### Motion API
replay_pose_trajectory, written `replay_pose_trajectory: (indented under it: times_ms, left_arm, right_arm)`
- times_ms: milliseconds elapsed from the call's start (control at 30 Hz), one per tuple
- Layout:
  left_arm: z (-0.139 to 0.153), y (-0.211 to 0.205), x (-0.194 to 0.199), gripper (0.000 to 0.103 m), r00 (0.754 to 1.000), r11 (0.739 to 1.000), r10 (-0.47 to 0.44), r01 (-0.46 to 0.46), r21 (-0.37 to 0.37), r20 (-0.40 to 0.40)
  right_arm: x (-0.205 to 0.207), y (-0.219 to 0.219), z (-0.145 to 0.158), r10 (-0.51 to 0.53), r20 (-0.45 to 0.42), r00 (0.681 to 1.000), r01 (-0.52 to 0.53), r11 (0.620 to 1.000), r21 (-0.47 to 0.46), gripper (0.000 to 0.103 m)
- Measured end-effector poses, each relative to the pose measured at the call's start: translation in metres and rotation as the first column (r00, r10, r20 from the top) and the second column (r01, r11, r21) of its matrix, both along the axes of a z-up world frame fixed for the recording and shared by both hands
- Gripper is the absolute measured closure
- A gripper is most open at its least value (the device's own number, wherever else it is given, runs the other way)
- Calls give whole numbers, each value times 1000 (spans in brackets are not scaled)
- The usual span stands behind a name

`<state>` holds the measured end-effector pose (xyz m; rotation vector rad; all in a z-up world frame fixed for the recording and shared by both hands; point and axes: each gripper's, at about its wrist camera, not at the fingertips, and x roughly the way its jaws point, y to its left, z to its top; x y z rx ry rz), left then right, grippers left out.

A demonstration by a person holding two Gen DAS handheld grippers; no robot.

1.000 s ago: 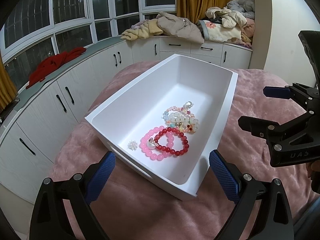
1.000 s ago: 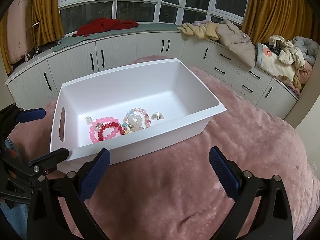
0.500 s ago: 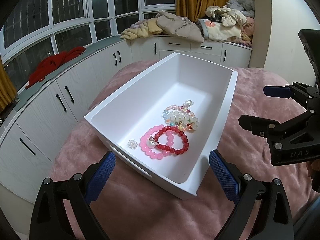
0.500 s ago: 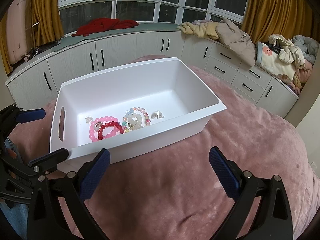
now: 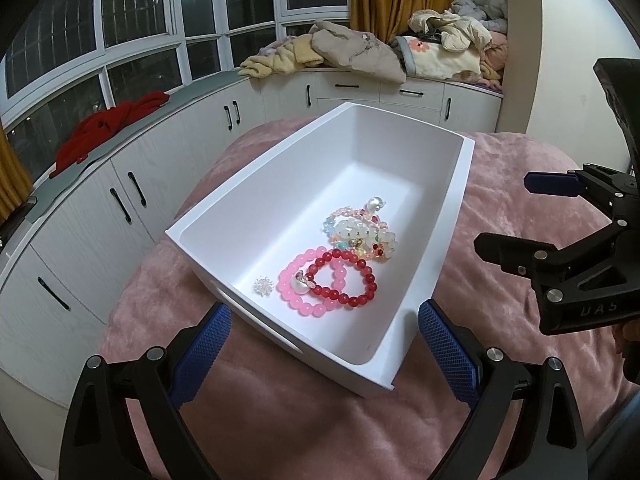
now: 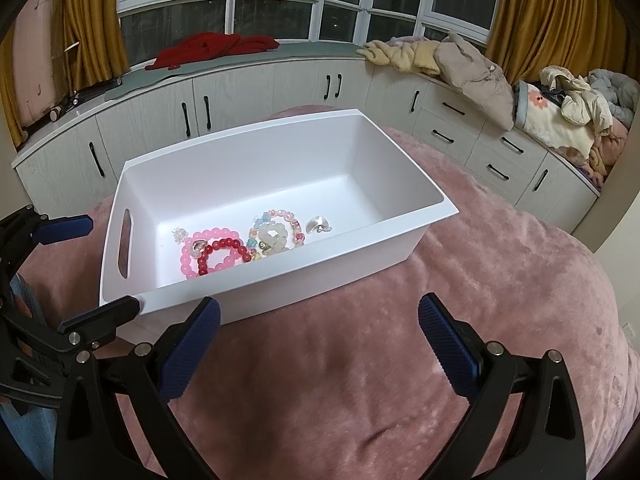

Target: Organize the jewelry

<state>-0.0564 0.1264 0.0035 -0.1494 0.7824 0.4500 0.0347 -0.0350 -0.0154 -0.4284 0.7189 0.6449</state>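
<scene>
A white bin (image 5: 452,216) (image 6: 280,284) stands on a pink blanket. Inside lie a red bead bracelet (image 5: 344,278) (image 6: 224,254), a pink bead bracelet (image 5: 298,292) (image 6: 200,240), a pale multicoloured bracelet pile (image 5: 360,232) (image 6: 276,232), a pearl charm (image 5: 374,203) (image 6: 319,225) and a small crystal flower (image 5: 263,286) (image 6: 179,234). My left gripper (image 5: 324,356) is open and empty just short of the bin's near end. My right gripper (image 6: 318,344) is open and empty in front of the bin's long side.
The pink blanket (image 6: 400,360) covers the surface under the bin. White cabinets (image 6: 224,104) curve around behind, with a red garment (image 6: 216,48) and piled clothes (image 6: 472,64) on top. The right gripper shows at the right of the left wrist view (image 5: 560,248).
Both grippers have barely shifted; the bin looks very slightly closer. Nothing was grasped or released.
</scene>
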Motion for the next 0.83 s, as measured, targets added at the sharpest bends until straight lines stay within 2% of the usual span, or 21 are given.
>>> replay_pose_trajectory:
  times_ms: [200, 833]
  left_arm:
    - [1, -4, 0, 7, 999, 999, -33, 33, -3, 12]
    - [1, 0, 2, 7, 1000, 1000, -2, 2, 1, -6]
  right_arm:
    - [-1, 1, 0, 0, -4, 1000, 0, 1000, 1, 5]
    - [-2, 1, 0, -2, -13, 1000, 2, 1000, 2, 5]
